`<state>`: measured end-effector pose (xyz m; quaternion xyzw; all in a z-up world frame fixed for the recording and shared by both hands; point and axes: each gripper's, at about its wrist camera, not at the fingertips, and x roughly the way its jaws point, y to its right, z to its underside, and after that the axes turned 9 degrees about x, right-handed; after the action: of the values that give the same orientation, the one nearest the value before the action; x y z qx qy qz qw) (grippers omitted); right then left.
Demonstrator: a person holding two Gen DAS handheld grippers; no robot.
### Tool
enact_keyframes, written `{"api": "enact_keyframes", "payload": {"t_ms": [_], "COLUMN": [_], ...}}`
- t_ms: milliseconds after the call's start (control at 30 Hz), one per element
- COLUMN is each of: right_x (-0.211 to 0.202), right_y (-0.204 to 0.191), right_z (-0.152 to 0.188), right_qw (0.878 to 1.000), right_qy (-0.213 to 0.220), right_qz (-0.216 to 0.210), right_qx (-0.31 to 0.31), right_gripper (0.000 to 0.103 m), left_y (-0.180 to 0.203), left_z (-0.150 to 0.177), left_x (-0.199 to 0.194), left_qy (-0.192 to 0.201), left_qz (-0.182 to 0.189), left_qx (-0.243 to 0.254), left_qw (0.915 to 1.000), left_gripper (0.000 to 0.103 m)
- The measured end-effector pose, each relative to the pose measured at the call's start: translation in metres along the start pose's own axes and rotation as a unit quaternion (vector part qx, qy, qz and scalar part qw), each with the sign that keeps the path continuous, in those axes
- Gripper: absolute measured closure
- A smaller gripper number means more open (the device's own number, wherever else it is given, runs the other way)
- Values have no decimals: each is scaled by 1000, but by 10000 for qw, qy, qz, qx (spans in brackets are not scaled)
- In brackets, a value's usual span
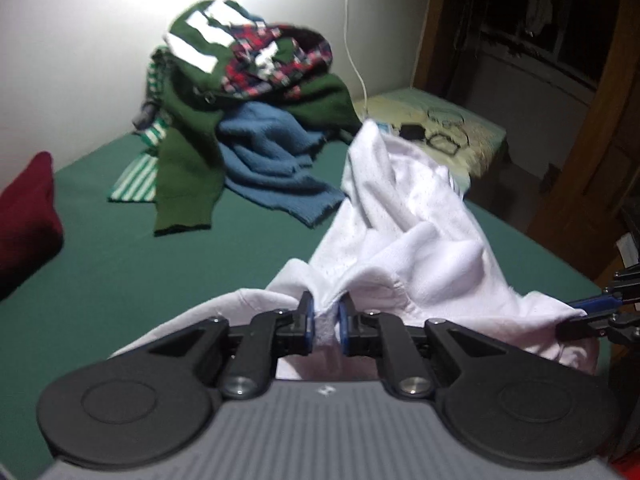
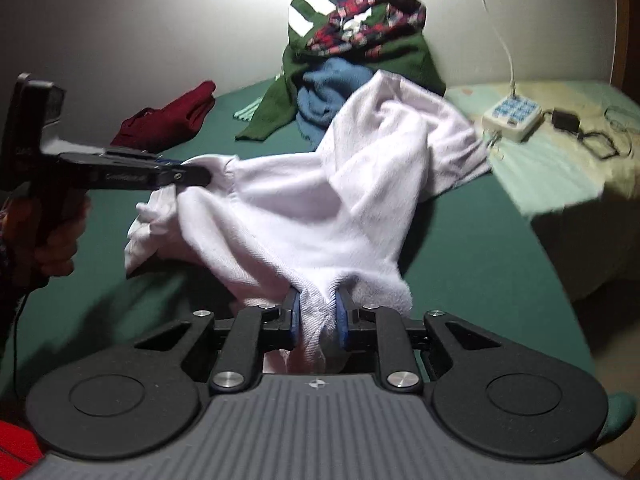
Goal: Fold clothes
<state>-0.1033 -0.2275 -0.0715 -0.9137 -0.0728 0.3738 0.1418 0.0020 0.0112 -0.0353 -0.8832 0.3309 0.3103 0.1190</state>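
Note:
A white garment (image 1: 404,236) lies crumpled on the green bed sheet (image 1: 100,264), partly lifted at its near edge. My left gripper (image 1: 326,312) is shut on a bunched fold of its hem. My right gripper (image 2: 316,312) is shut on another bunch of the same white garment (image 2: 320,200). In the right wrist view the left gripper (image 2: 200,174) comes in from the left, pinching the cloth's edge, with a hand (image 2: 56,236) on its handle. In the left wrist view the right gripper (image 1: 580,314) shows at the right edge, clamped on the fabric.
A pile of clothes (image 1: 248,80) sits at the back: green, plaid, blue and striped pieces. A dark red garment (image 1: 28,216) lies at the left. A pillow (image 2: 560,160) at the right carries a power strip (image 2: 512,118), an adapter and cables. A wooden door frame (image 1: 580,160) stands right.

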Motion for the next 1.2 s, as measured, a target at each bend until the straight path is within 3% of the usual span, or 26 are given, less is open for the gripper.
{"api": "enact_keyframes", "payload": {"t_ms": [100,267,367,467,600,700,733,767,867,1067,1200], "right_x": [-15,-29,-26,-10,9,20,20,19,16,5,2], "right_y": [-11,-38,-57,-64,-63,-61,-62,-63,-66,-64,-67], "right_z": [-18,-33,-26,-13,2,11,13,15,23,49,65], "right_qw": [9976,9906,9866,9886,9886,9840,9822,9801,9721,9672,9626], "right_qy": [577,936,806,440,46,-143,-121,-102,-147,-614,-482], "right_qz": [35,-751,-1069,-806,-233,241,309,382,577,530,741], "right_qx": [-386,-655,-927,-1190,-1489,-1758,-1849,-1946,-2267,-2405,-2560], "right_gripper": [86,87,87,87,87,80,76,64,47,47,46], "left_y": [-3,-7,-11,-5,15,30,33,36,37,16,21], "left_z": [12,44,74,106,117,122,122,122,120,126,128], "left_x": [-43,-122,-160,-173,-155,-138,-130,-121,-93,-71,-64], "left_qy": [299,469,209,-295,-536,-652,-661,-737,-1050,-1541,-1606], "left_qz": [-140,-395,-487,-671,-878,-883,-764,-645,-550,-298,-103], "left_qx": [-354,-782,-1104,-1084,-141,609,858,1112,1804,2515,2974], "left_qw": [9988,9950,9925,9914,9946,9921,9912,9890,9764,9551,9411], "left_gripper": [97,98,99,99,96,53,48,48,49,47,32]}}
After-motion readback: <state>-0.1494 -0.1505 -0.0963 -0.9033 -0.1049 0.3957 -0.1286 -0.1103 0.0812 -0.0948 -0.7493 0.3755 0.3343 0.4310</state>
